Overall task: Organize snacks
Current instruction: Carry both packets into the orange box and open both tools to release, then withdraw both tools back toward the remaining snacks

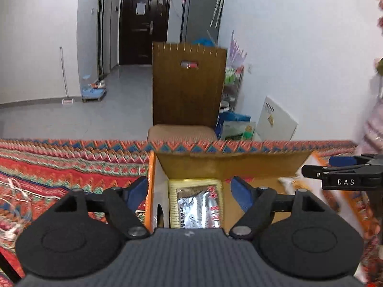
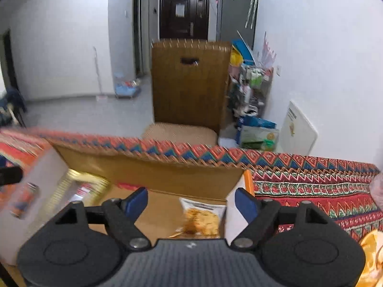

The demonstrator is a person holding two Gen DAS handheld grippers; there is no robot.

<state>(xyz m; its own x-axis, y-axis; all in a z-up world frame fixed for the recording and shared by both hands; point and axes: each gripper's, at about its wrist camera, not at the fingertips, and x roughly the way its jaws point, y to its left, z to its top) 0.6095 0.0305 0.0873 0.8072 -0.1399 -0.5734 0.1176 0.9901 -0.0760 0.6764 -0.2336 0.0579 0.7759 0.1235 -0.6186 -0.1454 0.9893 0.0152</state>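
Observation:
An open cardboard box (image 1: 227,165) stands on a patterned tablecloth. A yellow-edged silver snack packet (image 1: 195,205) lies at the left end of its floor. My left gripper (image 1: 190,191) hovers above that packet, open, and its blue pads (image 1: 137,191) touch nothing. In the right wrist view an orange chip packet (image 2: 203,217) lies at the right end of the box (image 2: 167,174). Over it my right gripper (image 2: 191,201) is open with nothing held. The silver packet (image 2: 81,186) shows blurred at the left. The right gripper (image 1: 318,167) reaches in from the right edge of the left wrist view.
The box's printed flaps (image 2: 40,191) stand up around the opening. A wooden chair (image 1: 189,88) stands just behind the table's far edge. Clear plastic wrap (image 1: 14,203) lies on the cloth (image 1: 59,167) to the left. An orange wrapper (image 2: 371,251) sits at the right.

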